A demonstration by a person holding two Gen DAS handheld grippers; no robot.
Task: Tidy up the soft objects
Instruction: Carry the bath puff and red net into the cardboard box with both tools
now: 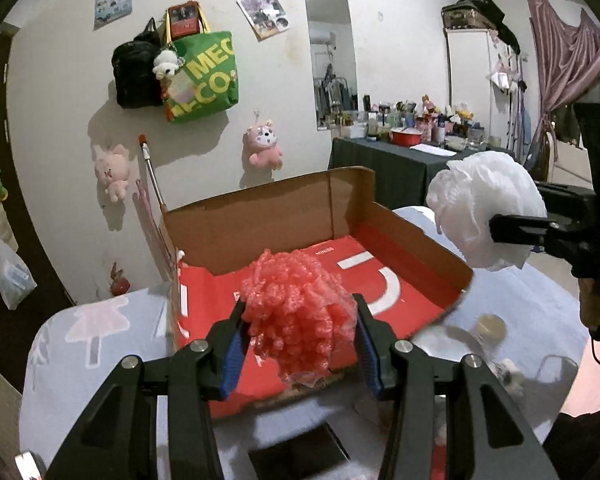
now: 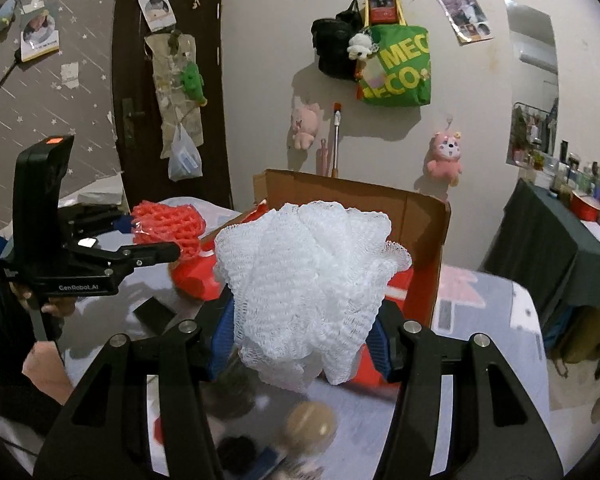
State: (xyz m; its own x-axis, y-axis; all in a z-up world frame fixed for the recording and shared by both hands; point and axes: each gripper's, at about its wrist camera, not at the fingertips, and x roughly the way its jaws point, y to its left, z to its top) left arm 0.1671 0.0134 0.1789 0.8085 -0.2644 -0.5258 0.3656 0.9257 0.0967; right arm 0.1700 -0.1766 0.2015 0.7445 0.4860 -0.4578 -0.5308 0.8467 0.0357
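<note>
The cardboard box [image 1: 300, 248] stands open at the top, its red floor [image 1: 380, 280] bare, so there is room to come down into it from above. Its tall back wall [image 1: 260, 220] and right flap [image 1: 352, 196] bar the far side; the low right rim [image 1: 424, 240] leaves that side easier. Just before the box, on the surface [image 1: 100, 340], lie a dark flat phone-like slab [image 1: 300, 452] and a round tan ball [image 2: 310, 426], cluttering the near approach. Left of the box the surface is bare.
</note>
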